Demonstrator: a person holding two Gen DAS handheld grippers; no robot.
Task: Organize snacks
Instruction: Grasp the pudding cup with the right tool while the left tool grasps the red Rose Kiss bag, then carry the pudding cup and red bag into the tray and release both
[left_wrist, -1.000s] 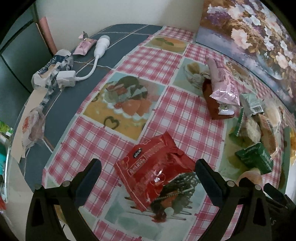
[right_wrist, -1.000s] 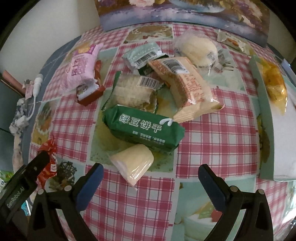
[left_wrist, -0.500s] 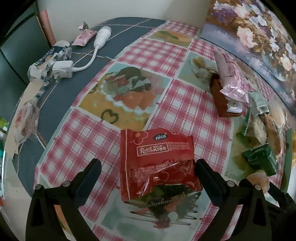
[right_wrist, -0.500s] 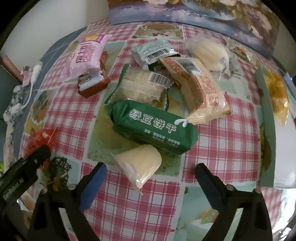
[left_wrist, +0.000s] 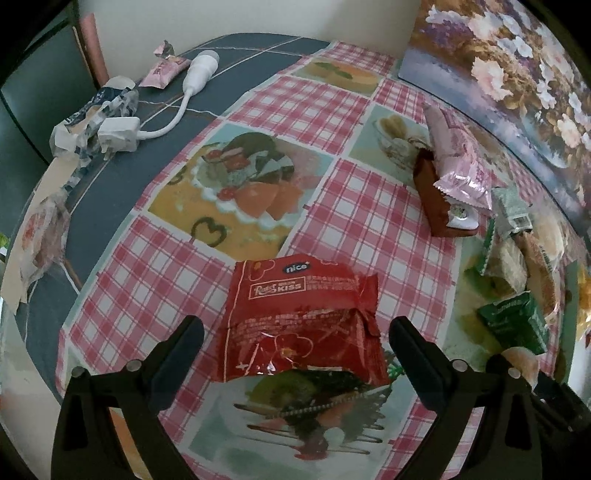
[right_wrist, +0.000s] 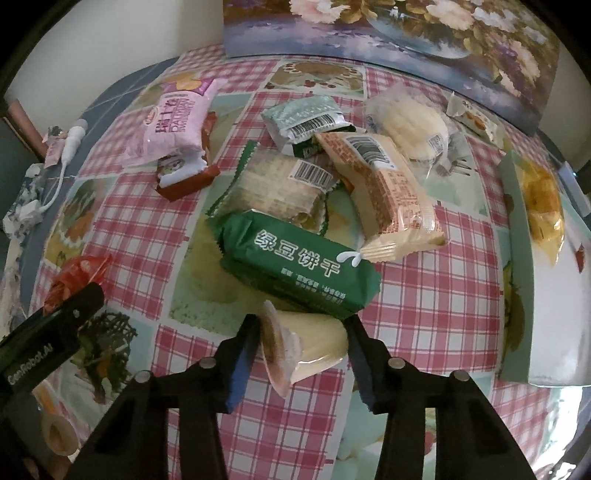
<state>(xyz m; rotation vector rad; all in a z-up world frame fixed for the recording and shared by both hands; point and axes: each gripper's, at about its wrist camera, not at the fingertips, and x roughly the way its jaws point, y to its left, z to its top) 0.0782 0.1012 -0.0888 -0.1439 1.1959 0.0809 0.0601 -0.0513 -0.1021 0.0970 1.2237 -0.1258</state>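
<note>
A red Kiss snack packet (left_wrist: 301, 321) lies flat on the checked tablecloth between the open fingers of my left gripper (left_wrist: 295, 339); it also shows in the right wrist view (right_wrist: 75, 277). My right gripper (right_wrist: 301, 341) has closed on a pale yellow wrapped snack (right_wrist: 308, 341), just in front of a green biscuit pack (right_wrist: 299, 264). Behind that lie a crumpled cracker pack (right_wrist: 280, 188), an orange brick-print pack (right_wrist: 384, 192), a pink pack (right_wrist: 175, 118) on a brown one and a white bun (right_wrist: 406, 125).
A flower painting (right_wrist: 406, 29) leans against the wall at the back. A green-edged tray with a yellow snack (right_wrist: 539, 206) stands at the right. A white plug and cable (left_wrist: 162, 110) and crumpled wrappers (left_wrist: 92, 114) lie on the bare dark tabletop at the left.
My left gripper has moved in so the red packet lies square between its fingers. My right gripper has moved forward and closed from wide open onto the pale yellow snack.
</note>
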